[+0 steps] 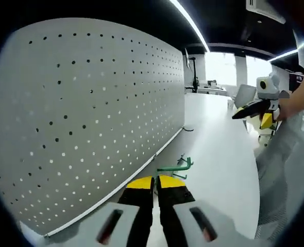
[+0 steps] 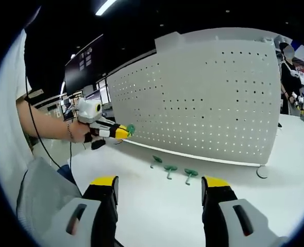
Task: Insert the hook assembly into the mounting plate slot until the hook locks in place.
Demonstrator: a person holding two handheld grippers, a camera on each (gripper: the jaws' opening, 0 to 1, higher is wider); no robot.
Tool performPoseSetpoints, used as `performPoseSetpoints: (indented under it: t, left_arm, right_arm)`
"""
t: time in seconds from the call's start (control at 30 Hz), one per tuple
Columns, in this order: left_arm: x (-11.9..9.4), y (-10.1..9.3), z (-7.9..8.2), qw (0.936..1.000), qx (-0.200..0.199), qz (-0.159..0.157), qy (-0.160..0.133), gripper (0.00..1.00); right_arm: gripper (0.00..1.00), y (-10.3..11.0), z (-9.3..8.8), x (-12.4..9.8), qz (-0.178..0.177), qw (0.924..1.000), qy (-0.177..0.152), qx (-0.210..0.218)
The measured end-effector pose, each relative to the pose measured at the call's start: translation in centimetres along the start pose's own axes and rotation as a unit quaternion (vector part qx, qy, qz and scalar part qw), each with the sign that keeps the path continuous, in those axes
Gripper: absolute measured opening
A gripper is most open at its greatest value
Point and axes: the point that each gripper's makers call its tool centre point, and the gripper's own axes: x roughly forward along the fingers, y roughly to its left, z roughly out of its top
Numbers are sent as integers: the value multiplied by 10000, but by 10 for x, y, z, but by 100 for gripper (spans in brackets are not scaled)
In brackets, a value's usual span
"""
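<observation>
White pegboard (image 1: 90,118) stands upright on the white table (image 1: 219,154). At its foot, the left hand-held gripper (image 1: 155,181) has its jaws pressed together on a green hook (image 1: 175,167). Further right, in the right gripper view, three more hooks (image 2: 170,170) lie on the table beyond the right hand-held gripper (image 2: 159,186), which is spread wide and empty.

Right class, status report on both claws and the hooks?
Left claw shut on green hook. Right claw open, empty. Three spare hooks on table below pegboard. Path clear.
</observation>
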Motion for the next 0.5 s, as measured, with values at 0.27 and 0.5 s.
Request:
performPoseSetpoints:
  t: [0.27, 0.5]
  left_arm:
    - [-13, -1, 24, 9987, -173, 191, -443, 2]
    - [-27, -6, 38, 9961, -337, 309, -748, 2]
  right_arm:
    - [63, 0, 2, -1, 13, 10000, -58, -20]
    - [63, 3, 6, -1, 61, 9999, -123, -31]
